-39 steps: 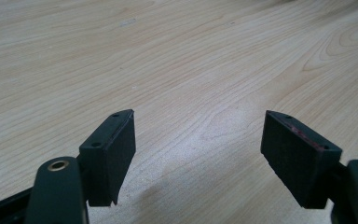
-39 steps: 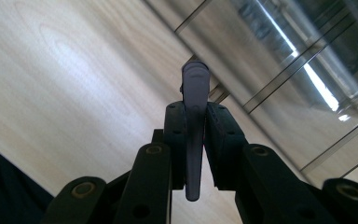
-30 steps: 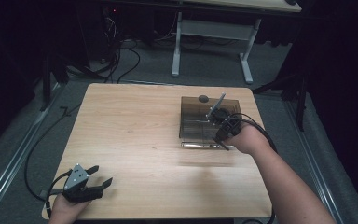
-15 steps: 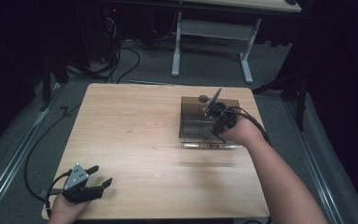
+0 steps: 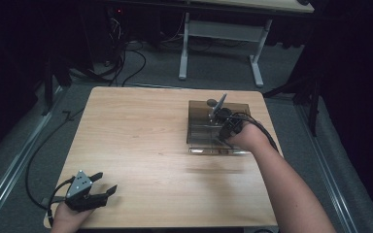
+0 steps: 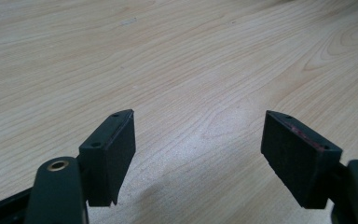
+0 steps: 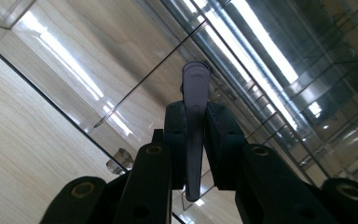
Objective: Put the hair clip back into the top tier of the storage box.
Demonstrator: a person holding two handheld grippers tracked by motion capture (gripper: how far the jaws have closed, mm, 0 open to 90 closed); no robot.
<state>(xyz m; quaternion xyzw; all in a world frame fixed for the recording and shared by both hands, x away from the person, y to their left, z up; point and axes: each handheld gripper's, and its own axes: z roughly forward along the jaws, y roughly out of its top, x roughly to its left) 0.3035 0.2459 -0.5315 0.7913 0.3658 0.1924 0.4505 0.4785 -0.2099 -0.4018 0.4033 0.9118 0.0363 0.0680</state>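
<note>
The right gripper (image 7: 196, 135) clamps a grey utensil handle (image 7: 195, 116) between its 2 jaws: in the right gripper view the handle runs straight up the middle, its rounded end sticking out at 12 o'clock past the tips and its lower end showing at 6 o'clock below them. From above, the utensil (image 5: 218, 106) leans up toward 1 o'clock from the right gripper (image 5: 226, 122), over a clear smoky box (image 5: 196, 121) that sits at about 2 o'clock on the table (image 5: 141, 131). Compared with 1 second ago, the right hand has dropped a little and slid toward the box's near edge, carrying the utensil lower. The left gripper (image 5: 99, 190) rests at 7 o'clock on the table, unmoved, its jaws wide apart with bare wood between them.
</note>
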